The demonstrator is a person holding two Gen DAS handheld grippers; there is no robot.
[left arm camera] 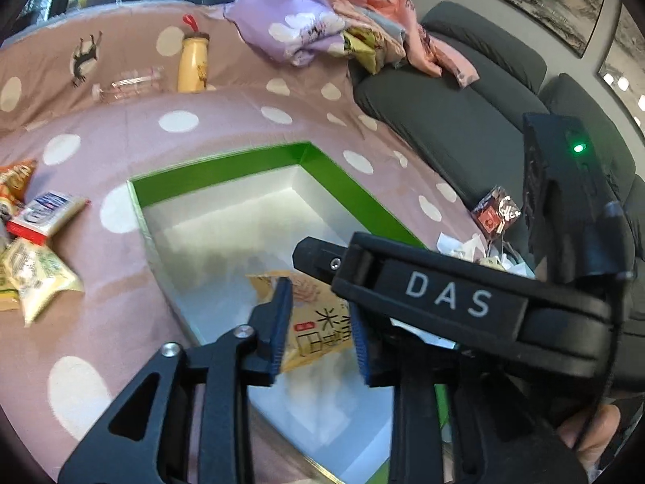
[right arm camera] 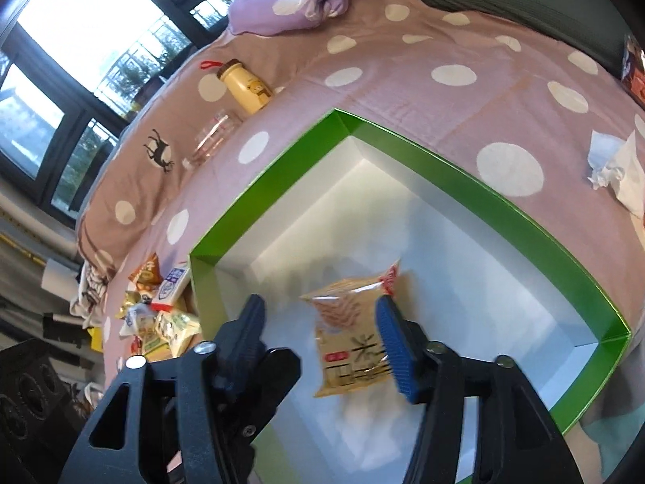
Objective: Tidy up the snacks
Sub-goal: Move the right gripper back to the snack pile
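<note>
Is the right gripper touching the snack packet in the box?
Cannot tell. In the right wrist view the right gripper is open around the snack packet; one finger overlaps its edge.

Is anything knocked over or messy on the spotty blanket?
Yes. A clear glass cup lies tipped on its side beside the upright yellow bottle. Crumpled white tissues sit loose right of the green-rimmed box, and snack packets are heaped left of it.

The left tongs (left arm camera: 320, 326) stand open over the green-rimmed white box (left arm camera: 242, 157), with 1 yellow snack packet (left arm camera: 312, 322) lying in the box between the blue pads (left arm camera: 282, 322). More snack packets (left arm camera: 36, 242) lie left on the dotted pink cloth (left arm camera: 181, 121).
</note>
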